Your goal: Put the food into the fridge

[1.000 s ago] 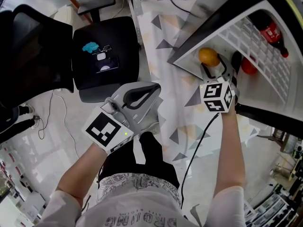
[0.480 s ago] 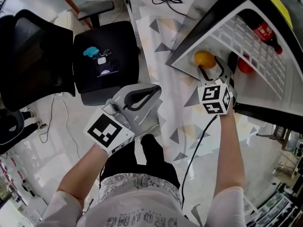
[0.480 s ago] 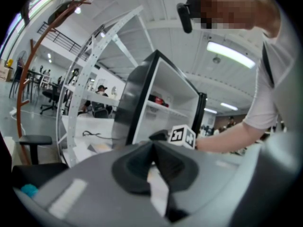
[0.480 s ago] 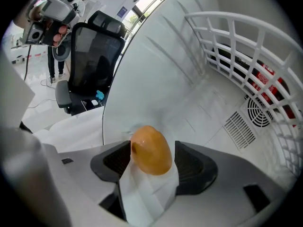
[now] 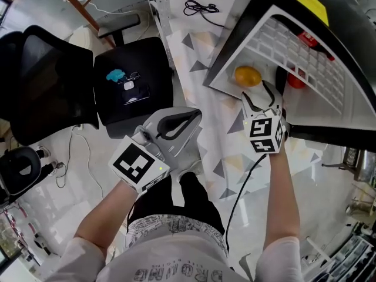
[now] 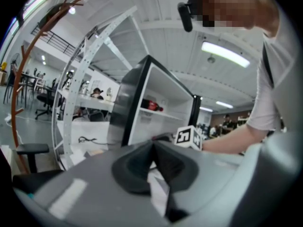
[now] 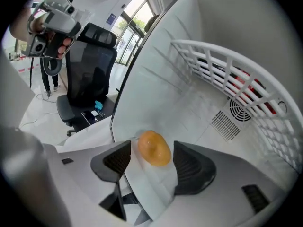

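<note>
Right gripper view: the right gripper (image 5: 260, 95) has its jaws wide, clear of the orange (image 7: 154, 148) resting near the fridge (image 7: 203, 91) floor's front edge, apparently delivered. The left gripper (image 6: 153, 145) hangs aside unneeded, jaws together and empty.

An orange (image 5: 247, 76) lies in the fridge (image 5: 225, 79), just beyond the right gripper (image 5: 258, 91).

Wire shelf (image 5: 305, 54) limits headroom above the orange (image 5: 247, 76).
</note>
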A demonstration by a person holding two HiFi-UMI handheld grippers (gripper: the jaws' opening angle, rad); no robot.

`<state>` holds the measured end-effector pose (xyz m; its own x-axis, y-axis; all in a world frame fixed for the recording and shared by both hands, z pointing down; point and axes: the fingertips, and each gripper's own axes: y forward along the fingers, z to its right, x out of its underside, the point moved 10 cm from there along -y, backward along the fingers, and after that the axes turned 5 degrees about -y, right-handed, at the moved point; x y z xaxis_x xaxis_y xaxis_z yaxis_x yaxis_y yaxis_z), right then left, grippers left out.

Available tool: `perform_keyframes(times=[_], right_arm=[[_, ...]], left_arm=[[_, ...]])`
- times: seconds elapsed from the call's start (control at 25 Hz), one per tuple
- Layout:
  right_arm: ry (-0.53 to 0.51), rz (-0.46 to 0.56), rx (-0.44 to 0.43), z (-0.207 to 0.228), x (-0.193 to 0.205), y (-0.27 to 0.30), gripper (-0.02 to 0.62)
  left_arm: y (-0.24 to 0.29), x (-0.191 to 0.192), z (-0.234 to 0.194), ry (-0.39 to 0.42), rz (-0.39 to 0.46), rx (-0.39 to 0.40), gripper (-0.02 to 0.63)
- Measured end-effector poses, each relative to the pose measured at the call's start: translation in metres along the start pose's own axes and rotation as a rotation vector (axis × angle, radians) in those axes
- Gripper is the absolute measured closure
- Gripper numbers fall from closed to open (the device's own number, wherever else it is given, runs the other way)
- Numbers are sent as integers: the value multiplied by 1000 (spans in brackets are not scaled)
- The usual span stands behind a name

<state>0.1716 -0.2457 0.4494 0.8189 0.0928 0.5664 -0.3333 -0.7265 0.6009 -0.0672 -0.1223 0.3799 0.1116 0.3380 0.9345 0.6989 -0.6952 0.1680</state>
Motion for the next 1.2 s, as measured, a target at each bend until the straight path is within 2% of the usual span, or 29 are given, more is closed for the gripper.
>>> perform_keyframes(times=[0.2, 0.32, 0.76, 1.0, 1.2], right_arm=[[95, 58, 11, 0, -9, -37, 328], [153, 90, 18, 1, -14, -62, 385], [395, 213, 71, -3, -31, -138, 478], [452, 245, 93, -11, -38, -164, 499], [508, 290, 122, -17, -45, -186, 554]], left_arm=[[-4, -15, 7, 26, -8, 30, 600], [-5, -24, 14, 36, -11, 48, 600], [-14, -46, 32, 102, -28, 119, 600], [-24, -52, 39, 124, -49, 152, 600], [-33, -55, 42, 137, -64, 166, 600]])
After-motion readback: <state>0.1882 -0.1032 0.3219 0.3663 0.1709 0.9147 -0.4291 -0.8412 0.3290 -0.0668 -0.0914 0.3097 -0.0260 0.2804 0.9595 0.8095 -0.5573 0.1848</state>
